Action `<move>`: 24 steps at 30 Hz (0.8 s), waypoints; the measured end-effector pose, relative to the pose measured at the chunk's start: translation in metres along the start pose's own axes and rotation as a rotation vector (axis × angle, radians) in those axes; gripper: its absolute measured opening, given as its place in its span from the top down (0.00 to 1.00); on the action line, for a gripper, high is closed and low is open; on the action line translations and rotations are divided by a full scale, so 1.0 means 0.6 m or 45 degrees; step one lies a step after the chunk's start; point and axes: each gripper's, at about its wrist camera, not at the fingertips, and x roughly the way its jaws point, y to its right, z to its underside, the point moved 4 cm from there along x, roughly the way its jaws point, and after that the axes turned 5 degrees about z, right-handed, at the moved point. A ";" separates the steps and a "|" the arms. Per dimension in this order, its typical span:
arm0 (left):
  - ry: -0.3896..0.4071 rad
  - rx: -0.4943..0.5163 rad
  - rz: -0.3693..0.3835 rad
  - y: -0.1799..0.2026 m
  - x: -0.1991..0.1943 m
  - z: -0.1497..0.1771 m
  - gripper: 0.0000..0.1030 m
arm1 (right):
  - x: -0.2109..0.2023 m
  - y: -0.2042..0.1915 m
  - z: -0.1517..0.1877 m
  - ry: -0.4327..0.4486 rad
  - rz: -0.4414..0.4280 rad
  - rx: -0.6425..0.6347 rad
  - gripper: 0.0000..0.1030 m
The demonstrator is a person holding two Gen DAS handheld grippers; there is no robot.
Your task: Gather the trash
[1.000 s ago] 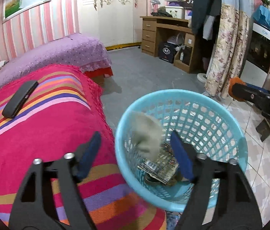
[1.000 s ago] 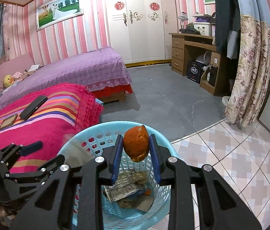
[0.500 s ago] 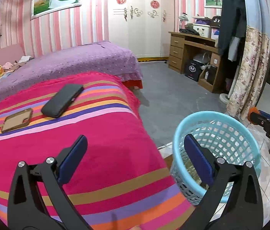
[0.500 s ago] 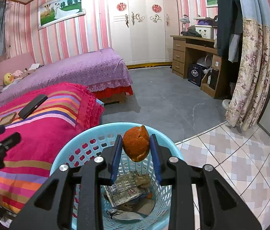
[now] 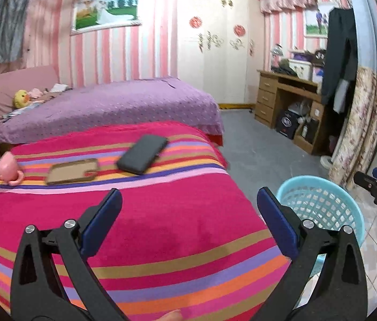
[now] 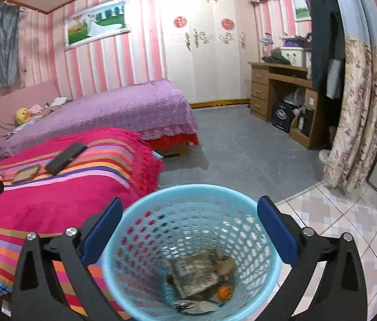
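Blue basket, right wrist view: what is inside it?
The basket holds a crumpled printed wrapper, a brownish wad, an orange piece and a pale scrap. Whatever lies beneath the wrapper is covered.

Quick count, going off the one blue basket (image 6: pixel 135 230): inside it there's one crumpled printed wrapper (image 6: pixel 195 272), one orange bit (image 6: pixel 222 291), one pale scrap (image 6: pixel 196 306) and some brownish stuff I can't really count. Left of the basket, one striped blanket (image 5: pixel 161 230) with two phones on it, a dark one (image 5: pixel 142 154) and one in a brown case (image 5: pixel 73 171), plus one pink thing (image 5: pixel 9 168). Further back from the basket: one purple bed (image 5: pixel 113 107), one desk (image 5: pixel 282 96), one yellow duck toy (image 5: pixel 21 98).
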 end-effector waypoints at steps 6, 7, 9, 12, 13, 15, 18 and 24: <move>0.026 -0.019 -0.089 -0.078 -0.094 0.004 0.05 | -0.058 -0.072 -0.008 0.056 -0.097 0.018 0.04; 0.029 -0.013 -0.109 -0.086 -0.106 0.006 0.05 | -0.065 -0.085 -0.007 0.060 -0.111 0.007 0.04; 0.044 -0.010 -0.152 -0.109 -0.134 0.013 0.05 | -0.082 -0.114 0.004 0.067 -0.131 -0.024 0.04; 0.060 -0.039 -0.190 -0.145 -0.176 0.028 0.05 | -0.101 -0.151 0.029 0.051 -0.170 -0.040 0.04; 0.064 -0.048 -0.196 -0.152 -0.184 0.031 0.05 | -0.107 -0.163 0.036 0.046 -0.183 -0.049 0.04; 0.072 -0.065 -0.215 -0.164 -0.203 0.043 0.05 | -0.124 -0.193 0.052 0.055 -0.198 -0.098 0.04; 0.082 -0.065 -0.254 -0.174 -0.226 0.063 0.05 | -0.154 -0.229 0.069 0.089 -0.226 -0.134 0.05; 0.062 -0.071 -0.285 -0.186 -0.244 0.101 0.05 | -0.204 -0.271 0.104 0.136 -0.254 -0.145 0.05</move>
